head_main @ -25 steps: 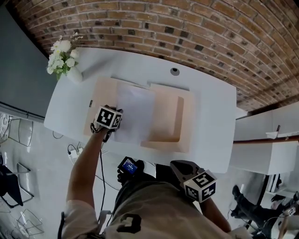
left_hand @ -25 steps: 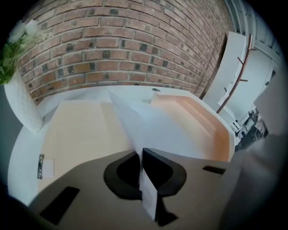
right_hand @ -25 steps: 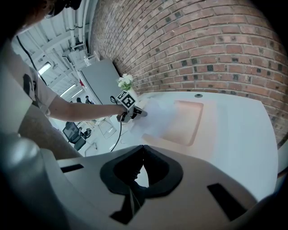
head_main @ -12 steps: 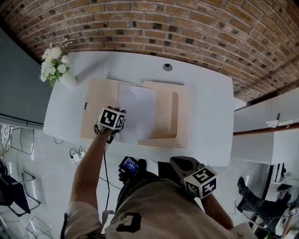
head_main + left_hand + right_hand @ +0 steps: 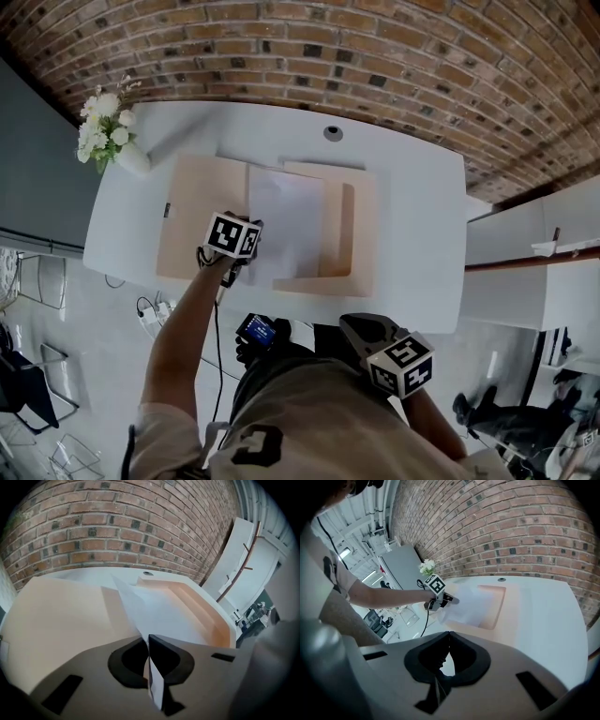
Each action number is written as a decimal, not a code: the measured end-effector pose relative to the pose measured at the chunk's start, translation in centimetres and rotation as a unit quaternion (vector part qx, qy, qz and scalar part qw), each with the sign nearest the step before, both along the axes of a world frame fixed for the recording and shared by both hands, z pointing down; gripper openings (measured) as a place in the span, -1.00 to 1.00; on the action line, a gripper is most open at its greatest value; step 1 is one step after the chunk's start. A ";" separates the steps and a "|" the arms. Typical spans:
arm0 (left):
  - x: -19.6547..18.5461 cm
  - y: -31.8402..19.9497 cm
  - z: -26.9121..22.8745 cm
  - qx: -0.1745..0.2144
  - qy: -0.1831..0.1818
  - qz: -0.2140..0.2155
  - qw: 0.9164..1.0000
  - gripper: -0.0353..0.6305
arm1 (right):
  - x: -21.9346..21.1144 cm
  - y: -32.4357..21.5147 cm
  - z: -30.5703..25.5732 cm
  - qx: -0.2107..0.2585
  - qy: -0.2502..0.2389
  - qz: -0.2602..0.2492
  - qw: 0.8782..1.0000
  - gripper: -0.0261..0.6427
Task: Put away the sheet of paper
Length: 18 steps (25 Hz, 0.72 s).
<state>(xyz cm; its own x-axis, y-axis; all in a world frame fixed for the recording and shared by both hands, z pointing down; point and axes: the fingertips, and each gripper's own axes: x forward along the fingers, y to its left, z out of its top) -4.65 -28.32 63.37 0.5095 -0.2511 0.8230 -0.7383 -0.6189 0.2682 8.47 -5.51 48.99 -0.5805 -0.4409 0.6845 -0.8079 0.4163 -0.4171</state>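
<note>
We clamp the sheet of paper [image 5: 161,613] in our left claw [image 5: 149,644], mid-frame over the beige tray [image 5: 208,616]; next, probably lower and release. Right claw [image 5: 447,649] closed, empty.

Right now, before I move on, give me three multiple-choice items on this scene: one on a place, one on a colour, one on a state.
1. Where on the table do the flowers stand? A) far left corner B) near right corner C) centre
2. What colour is the tray? A) blue B) pale tan C) black
3. How is the left gripper? A) open and empty B) shut on the sheet of paper C) shut on nothing
Answers: 1 A: they stand near the brick wall, at left. 2 B: its walls show tan. 3 B: its jaws pinch the sheet's edge.
</note>
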 end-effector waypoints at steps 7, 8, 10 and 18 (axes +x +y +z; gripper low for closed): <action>3.0 0.7 -0.3 -0.031 0.044 -0.007 0.999 -0.85 | 0.4 -0.2 0.2 -0.002 -0.001 0.005 1.000 -0.86; 3.3 0.7 -0.3 -0.033 0.047 -0.007 0.998 -0.85 | 0.5 -0.2 0.3 -0.002 -0.001 0.006 1.000 -0.86; 3.9 0.8 -0.2 -0.038 0.051 -0.005 0.998 -0.85 | 0.7 -0.2 0.3 -0.002 -0.003 0.008 1.000 -0.86; 5.8 1.2 -0.3 -0.068 0.076 -0.012 0.995 -0.85 | 1.5 -0.3 0.5 -0.004 -0.008 0.018 1.000 -0.86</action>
